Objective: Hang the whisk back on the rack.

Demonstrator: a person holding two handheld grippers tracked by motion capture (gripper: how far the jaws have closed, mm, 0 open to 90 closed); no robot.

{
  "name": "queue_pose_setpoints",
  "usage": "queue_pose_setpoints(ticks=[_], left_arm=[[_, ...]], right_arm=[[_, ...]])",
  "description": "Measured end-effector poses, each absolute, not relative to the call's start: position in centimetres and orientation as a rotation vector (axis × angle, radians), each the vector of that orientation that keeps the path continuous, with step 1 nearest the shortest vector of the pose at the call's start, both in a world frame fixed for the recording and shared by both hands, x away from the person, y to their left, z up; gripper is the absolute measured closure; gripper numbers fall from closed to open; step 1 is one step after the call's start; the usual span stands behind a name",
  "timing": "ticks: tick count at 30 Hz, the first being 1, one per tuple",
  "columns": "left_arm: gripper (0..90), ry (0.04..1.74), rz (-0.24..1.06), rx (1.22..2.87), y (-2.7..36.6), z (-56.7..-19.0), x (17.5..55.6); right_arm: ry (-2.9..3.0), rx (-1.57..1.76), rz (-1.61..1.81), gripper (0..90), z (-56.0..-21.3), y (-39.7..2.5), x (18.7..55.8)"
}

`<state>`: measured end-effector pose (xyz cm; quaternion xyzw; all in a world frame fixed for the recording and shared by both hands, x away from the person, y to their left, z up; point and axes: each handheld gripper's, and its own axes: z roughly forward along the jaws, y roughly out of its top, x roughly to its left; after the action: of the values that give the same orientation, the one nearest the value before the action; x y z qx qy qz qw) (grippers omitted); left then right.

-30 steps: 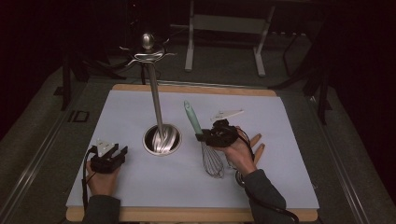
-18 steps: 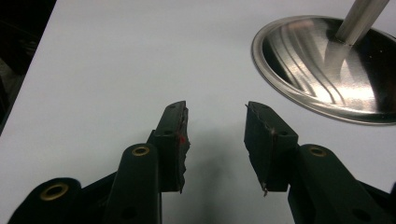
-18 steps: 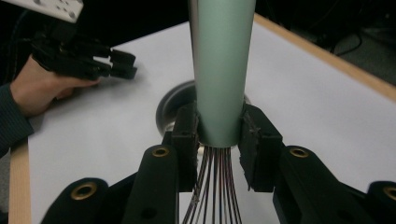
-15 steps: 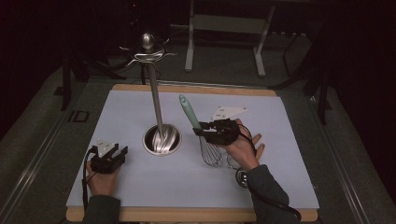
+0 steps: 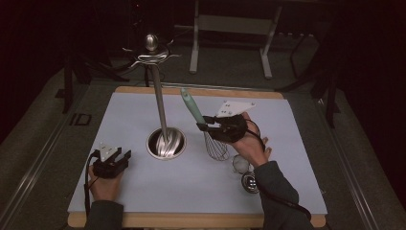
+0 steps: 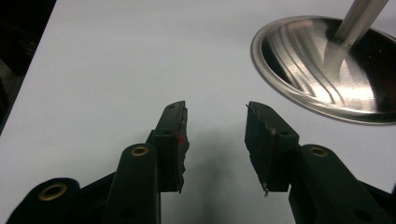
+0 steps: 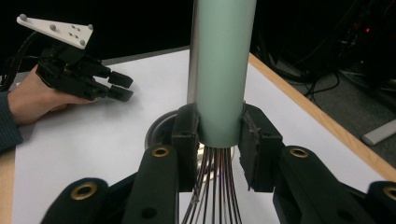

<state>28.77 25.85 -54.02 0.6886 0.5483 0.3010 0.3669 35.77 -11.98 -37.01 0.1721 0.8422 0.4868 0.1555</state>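
- While your right gripper (image 5: 203, 125) has its jaws clamped on the whisk (image 5: 201, 122) handle, the whisk hangs tilted above the desk (image 5: 297, 143).
- Pickup is done; hanging it on the stand (image 5: 154, 96) probably remains.
- Your left gripper (image 5: 125, 155) rests with jaws apart, holding nothing.

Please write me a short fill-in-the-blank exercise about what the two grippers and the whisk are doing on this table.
1. The right gripper is shut on the ____ handle of the whisk.
2. The left gripper has its jaws ____, holding nothing.
3. The steel stand rises from a ____ base.

Missing words: green; open; round
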Motion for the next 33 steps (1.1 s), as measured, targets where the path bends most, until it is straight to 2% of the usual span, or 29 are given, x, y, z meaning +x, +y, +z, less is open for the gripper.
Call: queue_pose_setpoints(ticks=[33], left_arm=[[58.3, 1.402, 0.778, 1.762, 25.9, -54.0, 28.7]], right_arm=[[2.315, 0.325, 1.435, 69.3, -31.9, -10.1, 35.0]])
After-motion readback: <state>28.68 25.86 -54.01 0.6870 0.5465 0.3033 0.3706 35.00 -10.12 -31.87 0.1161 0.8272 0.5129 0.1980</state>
